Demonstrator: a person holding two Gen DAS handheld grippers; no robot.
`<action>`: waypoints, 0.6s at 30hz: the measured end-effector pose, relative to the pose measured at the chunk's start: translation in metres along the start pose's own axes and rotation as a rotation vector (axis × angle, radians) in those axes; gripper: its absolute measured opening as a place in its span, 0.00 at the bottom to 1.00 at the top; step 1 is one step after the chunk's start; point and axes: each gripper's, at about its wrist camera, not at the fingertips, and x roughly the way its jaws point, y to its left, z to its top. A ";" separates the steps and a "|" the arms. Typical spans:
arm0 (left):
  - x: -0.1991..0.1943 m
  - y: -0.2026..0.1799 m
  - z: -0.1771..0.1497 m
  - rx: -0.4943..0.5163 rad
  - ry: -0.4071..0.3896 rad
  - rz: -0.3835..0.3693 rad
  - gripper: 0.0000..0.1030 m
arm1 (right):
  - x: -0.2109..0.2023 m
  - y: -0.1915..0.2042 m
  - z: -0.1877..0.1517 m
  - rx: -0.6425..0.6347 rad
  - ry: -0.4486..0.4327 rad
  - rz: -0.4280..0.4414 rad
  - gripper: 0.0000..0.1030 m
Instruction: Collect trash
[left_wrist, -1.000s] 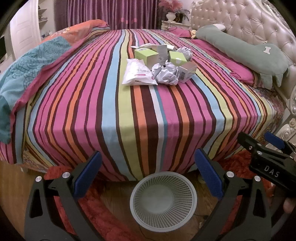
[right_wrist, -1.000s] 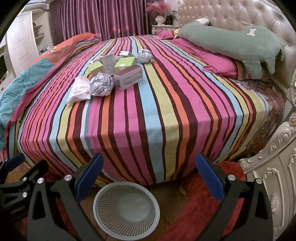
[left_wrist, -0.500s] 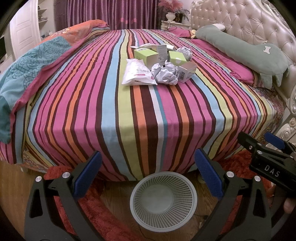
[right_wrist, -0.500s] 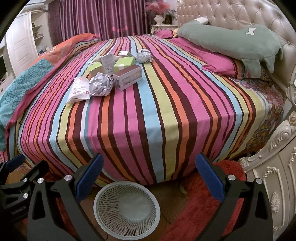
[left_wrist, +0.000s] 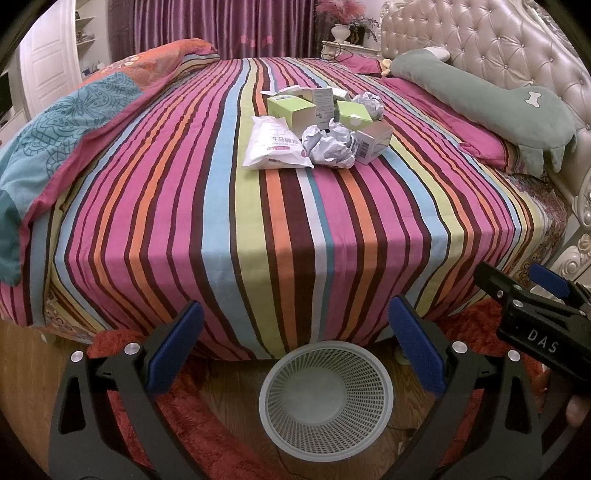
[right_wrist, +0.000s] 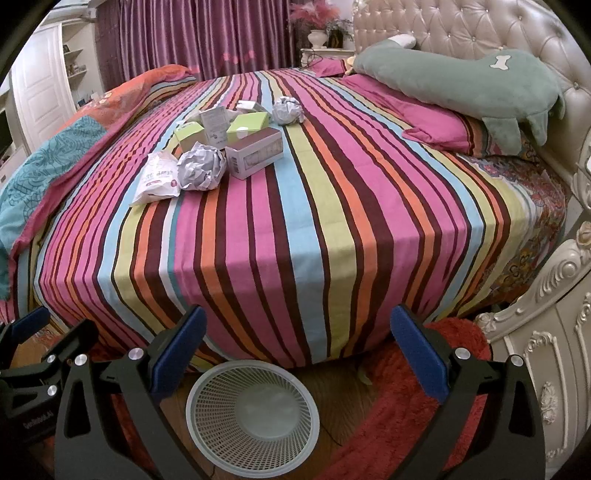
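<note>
At the far left of the left wrist view a teal and orange quilt (left_wrist: 66, 122) lies bunched along the edge of the striped bed (left_wrist: 295, 229). The left gripper (left_wrist: 295, 347) hangs at the bottom of the frame, jaws spread wide and empty, with the white mesh basket (left_wrist: 327, 395) on the wooden floor between its fingers, at the foot of the bed. Above centre sits the trash: a white plastic packet (left_wrist: 275, 149), a crumpled paper ball (left_wrist: 330, 146) touching it, green boxes (left_wrist: 291, 109) behind, and a pale carton (left_wrist: 375, 142) just right. A second paper ball (left_wrist: 369, 103) lies farther back. At right, a green plush pillow (left_wrist: 491, 103) rests against the tufted headboard (left_wrist: 498, 40). The right gripper (right_wrist: 295, 347) is likewise released, holding nothing, above a red rug (right_wrist: 406, 398).
</note>
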 end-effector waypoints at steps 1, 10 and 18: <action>0.000 0.000 0.000 0.000 0.000 0.000 0.94 | 0.000 0.000 0.000 0.001 0.000 0.001 0.93; 0.000 -0.001 0.000 0.000 0.000 0.001 0.94 | 0.000 0.001 0.000 -0.001 0.000 0.000 0.93; 0.000 0.000 0.000 0.000 0.001 0.001 0.94 | 0.001 0.000 -0.001 0.000 0.002 -0.001 0.93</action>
